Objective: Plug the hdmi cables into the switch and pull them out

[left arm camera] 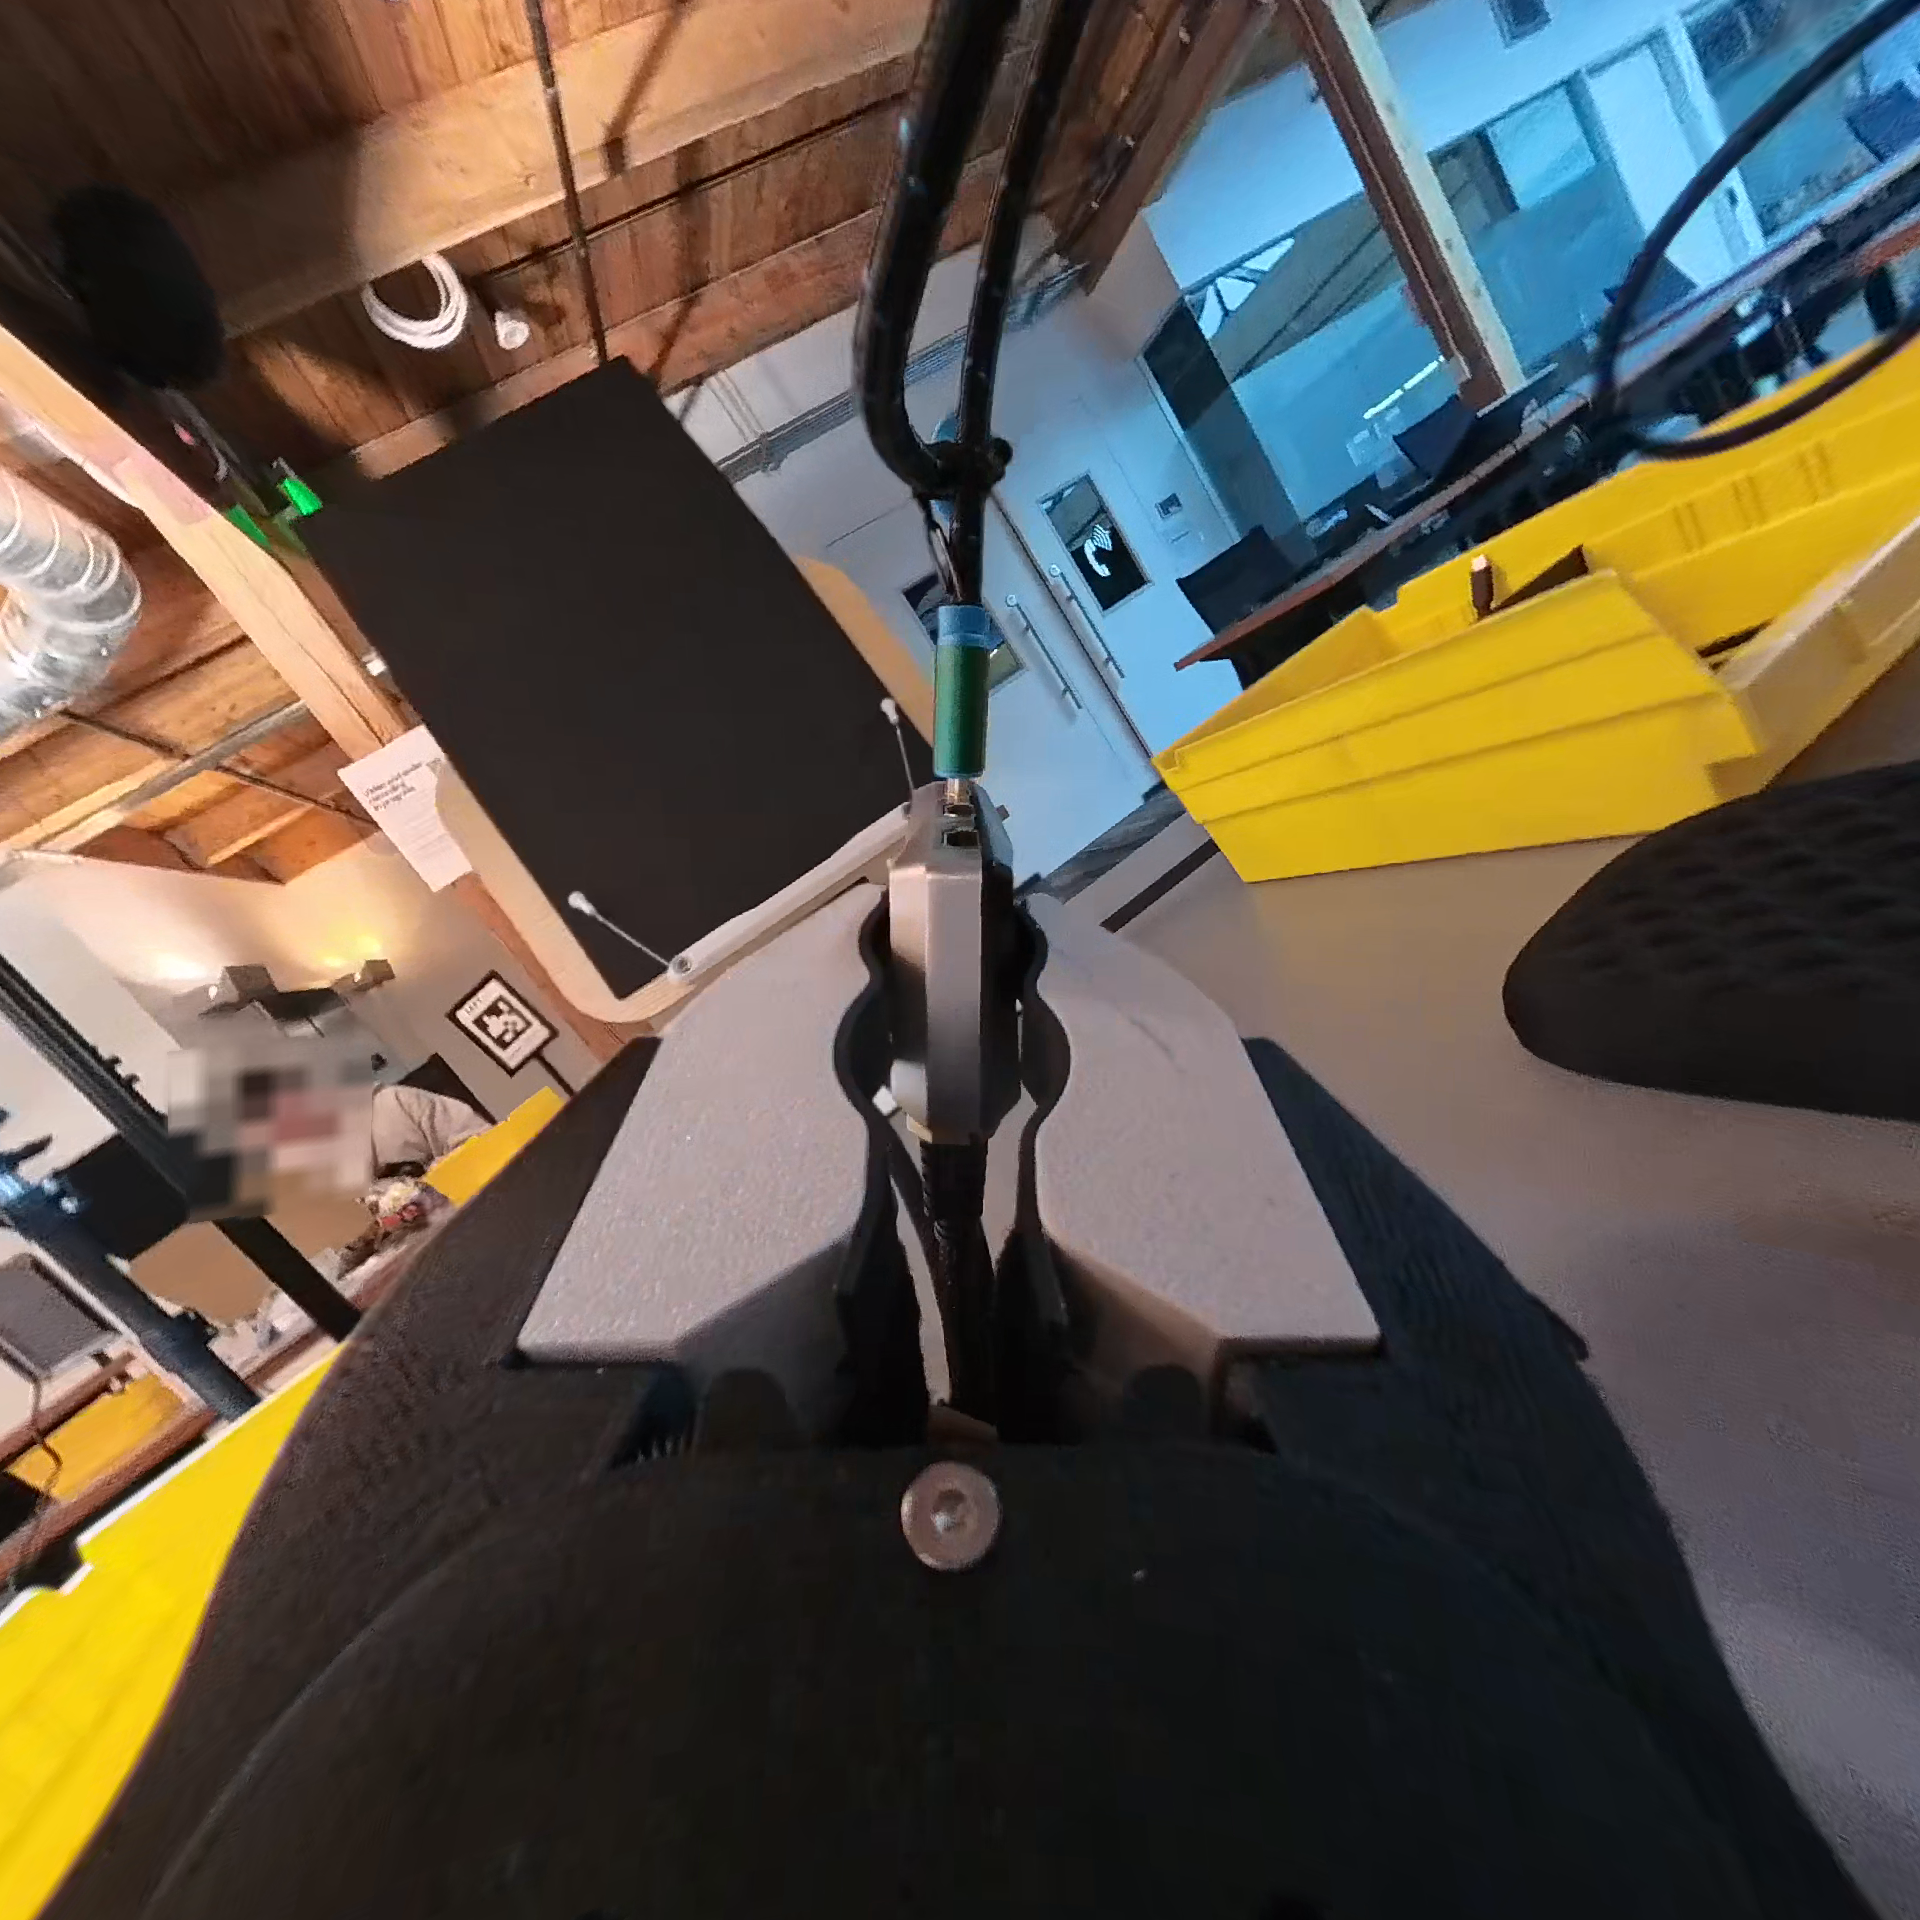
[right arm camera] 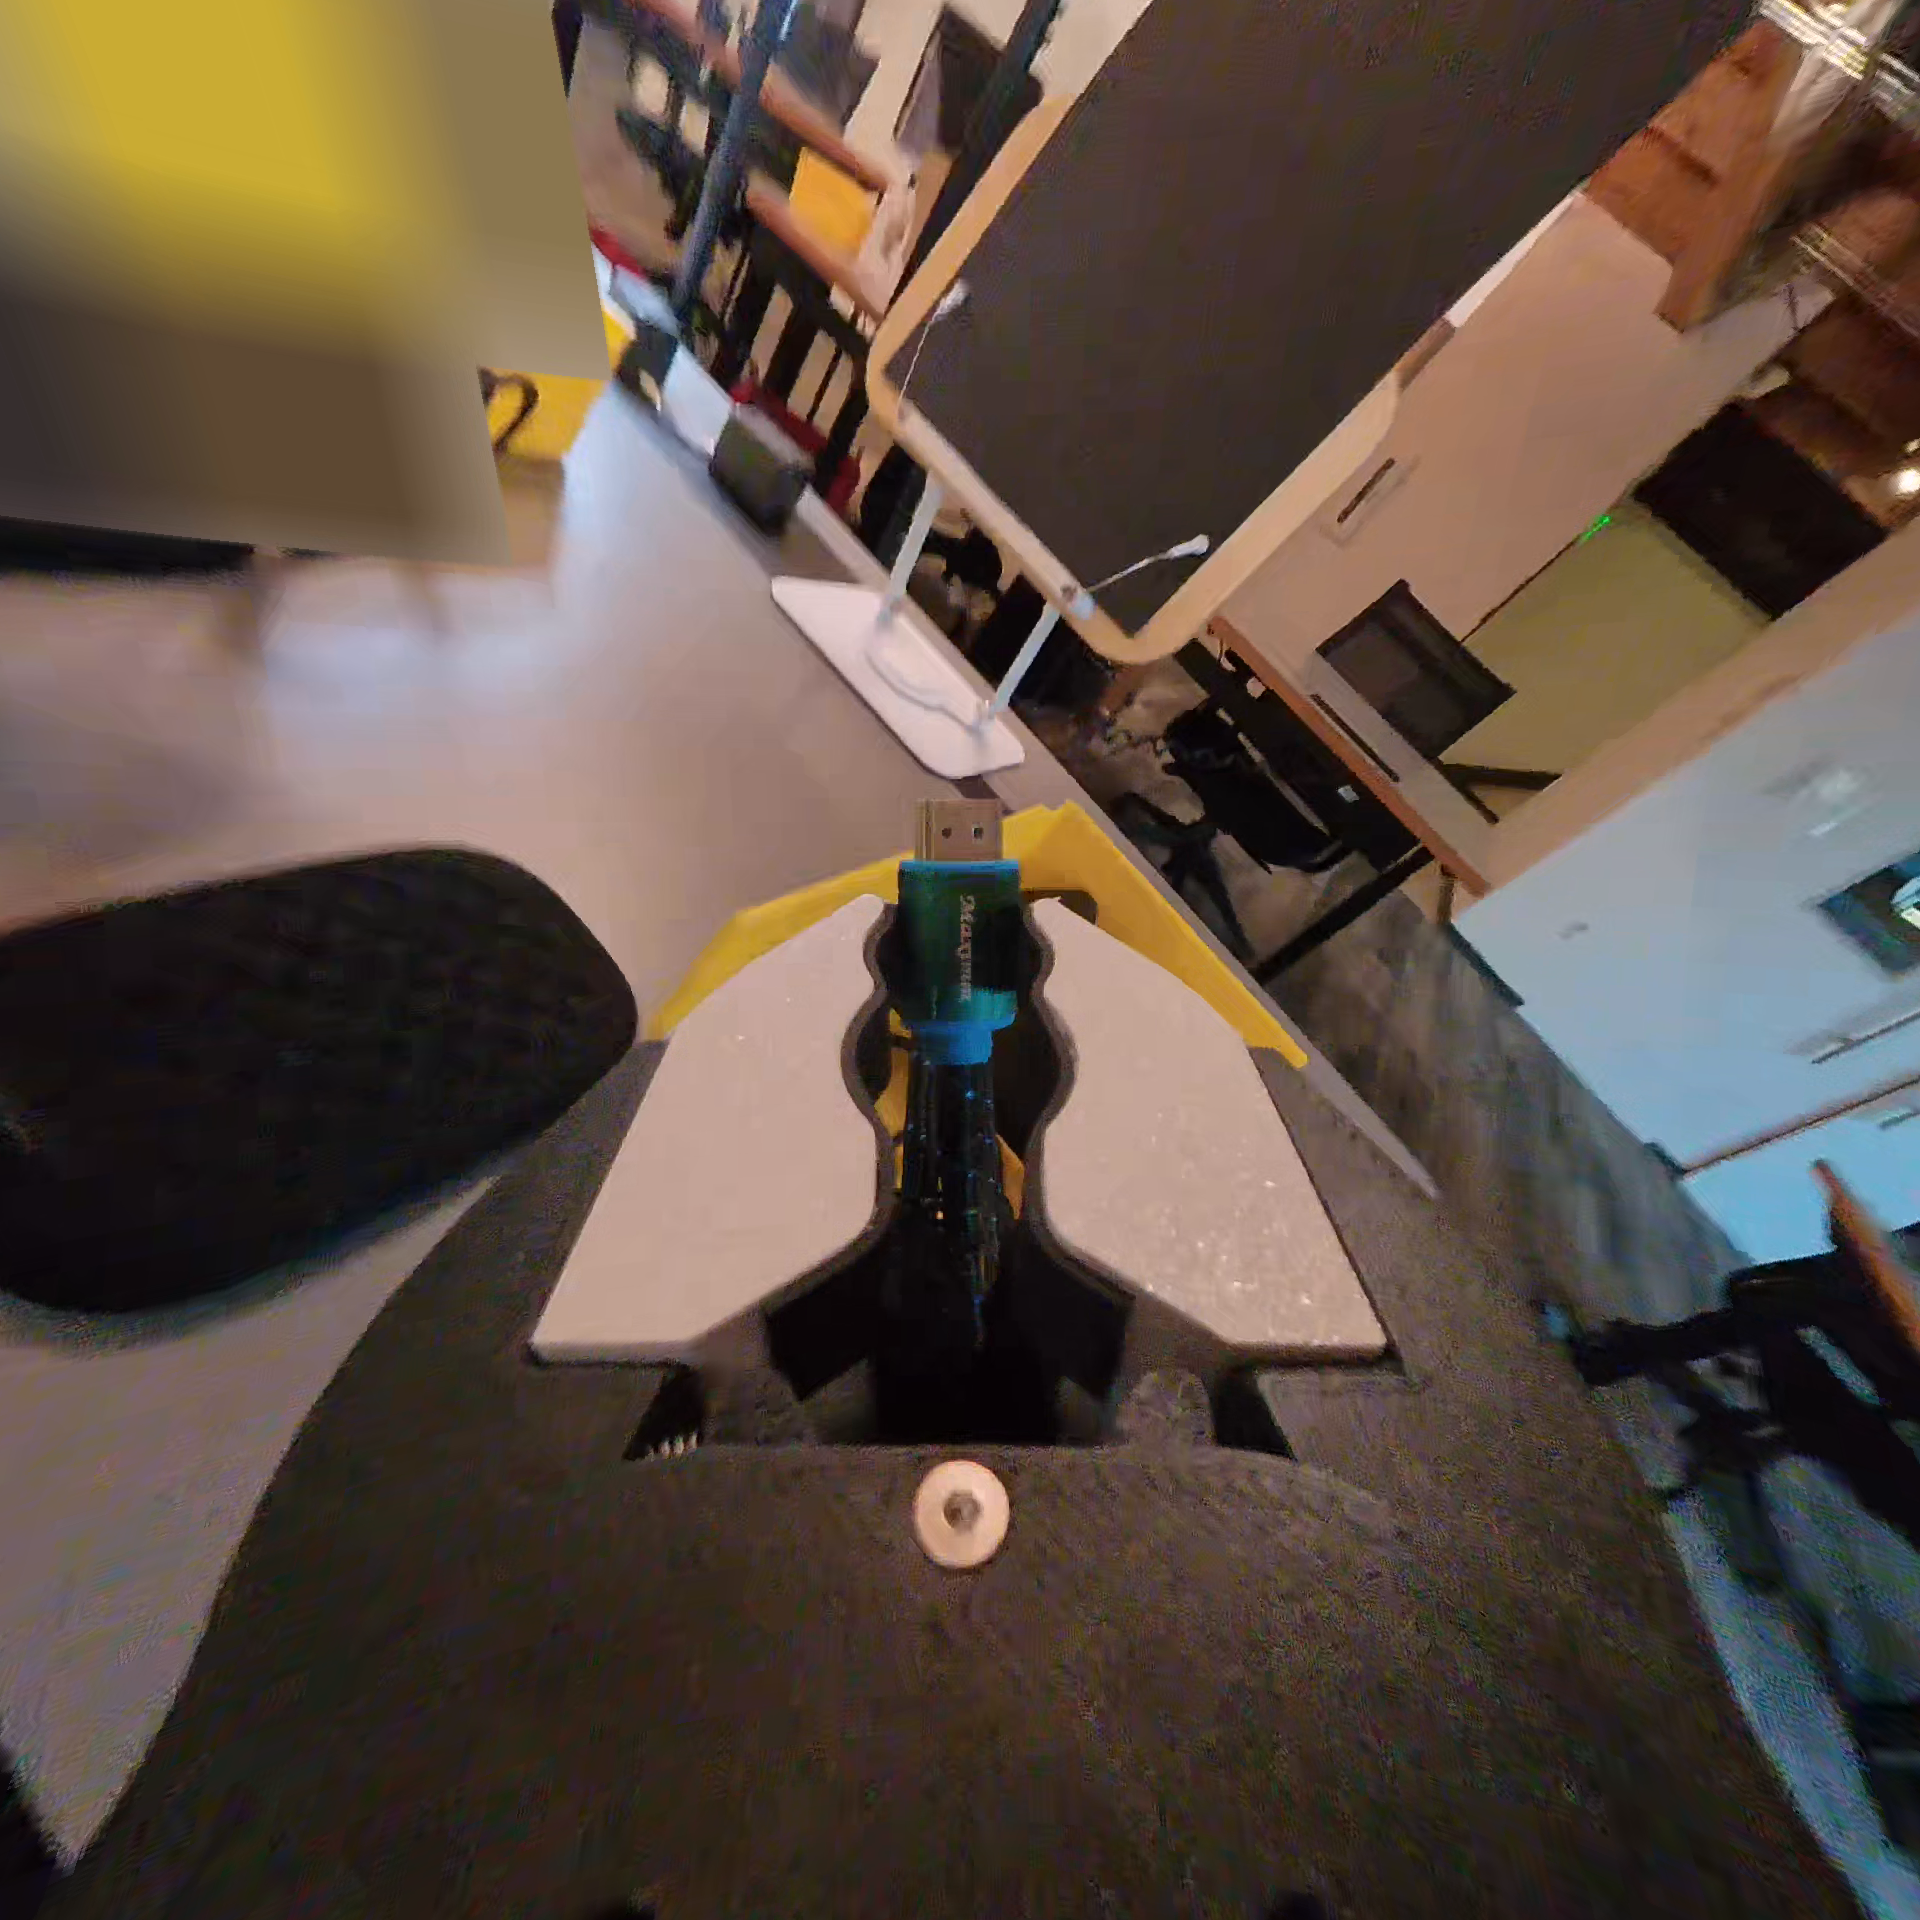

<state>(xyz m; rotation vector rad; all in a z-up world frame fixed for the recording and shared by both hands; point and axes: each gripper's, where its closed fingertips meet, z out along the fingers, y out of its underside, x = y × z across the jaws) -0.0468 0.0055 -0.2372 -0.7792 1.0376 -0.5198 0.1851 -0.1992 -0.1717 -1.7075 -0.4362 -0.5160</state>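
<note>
- While both tongs are clamped, each grips one thing: the left tongs point(left arm camera: 951, 997) hold the grey switch point(left arm camera: 940, 987) edge-on, the right tongs point(right arm camera: 956, 966) a loose plug.
- Two green plugs show, one per view. One plug point(left arm camera: 956, 707) stands seated in the switch's far end, its black cable point(left arm camera: 977, 343) looping upward.
- The other plug point(right arm camera: 961, 935) sits upright between the right fingers, its metal tip point(right arm camera: 958, 829) bare past them.
- A braided cord point(left arm camera: 951, 1226) leaves the switch's near end.
- Yellow bins point(left arm camera: 1475, 717) lie on the grey tabletop point(left arm camera: 1558, 1299).
</note>
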